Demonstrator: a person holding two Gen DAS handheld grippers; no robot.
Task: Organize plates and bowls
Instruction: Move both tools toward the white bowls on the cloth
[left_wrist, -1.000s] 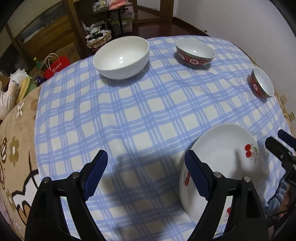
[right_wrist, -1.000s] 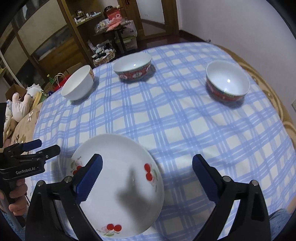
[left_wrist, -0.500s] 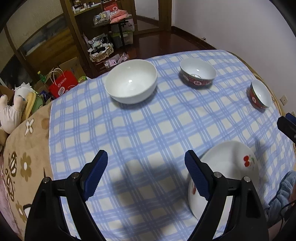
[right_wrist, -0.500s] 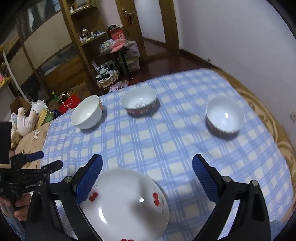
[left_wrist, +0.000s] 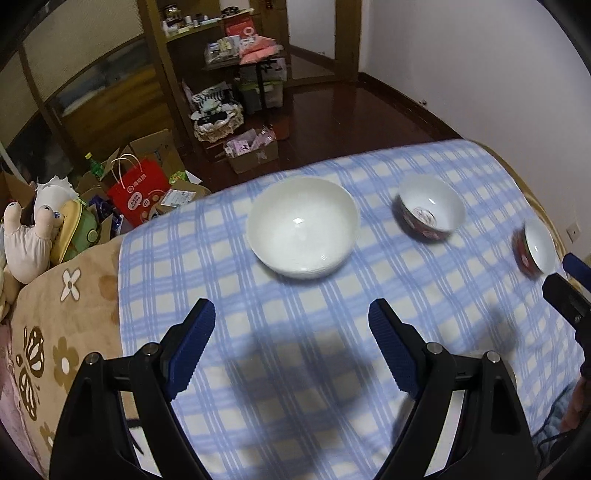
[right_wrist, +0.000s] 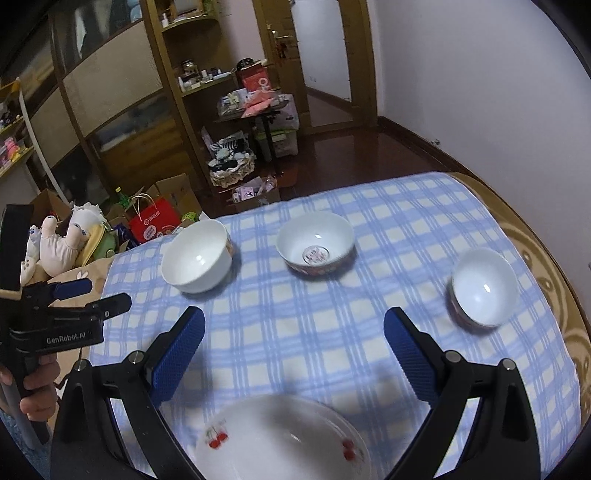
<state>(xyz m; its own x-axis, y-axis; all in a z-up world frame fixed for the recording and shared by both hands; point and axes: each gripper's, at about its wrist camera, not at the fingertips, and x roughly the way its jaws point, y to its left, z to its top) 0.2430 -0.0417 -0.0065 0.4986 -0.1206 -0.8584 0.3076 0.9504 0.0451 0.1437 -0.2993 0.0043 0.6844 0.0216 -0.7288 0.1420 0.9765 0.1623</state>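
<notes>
left wrist view: both grippers pulled up and back, nothing grasped

left wrist view now raised and drawn away from the cloth compared with a second ago; cherry plate (right_wrist: 284, 439) gone from this view, seen only at the near edge in the right wrist view. large white bowl (left_wrist: 303, 227) far-left on the checked tablecloth (left_wrist: 303, 350), wide red-patterned bowl (left_wrist: 430, 208) in the middle, small red-patterned bowl (left_wrist: 535, 249) far right, all well apart and unstacked. left gripper (left_wrist: 291, 350) with blue fingers spread wide and empty; right gripper (right_wrist: 293, 354) likewise splayed, holding nothing, above the plate's far rim. reads as a retreat to survey, not a grasp. sorting judged barely begun; likely a fresh approach to one bowl or the plate.
</notes>
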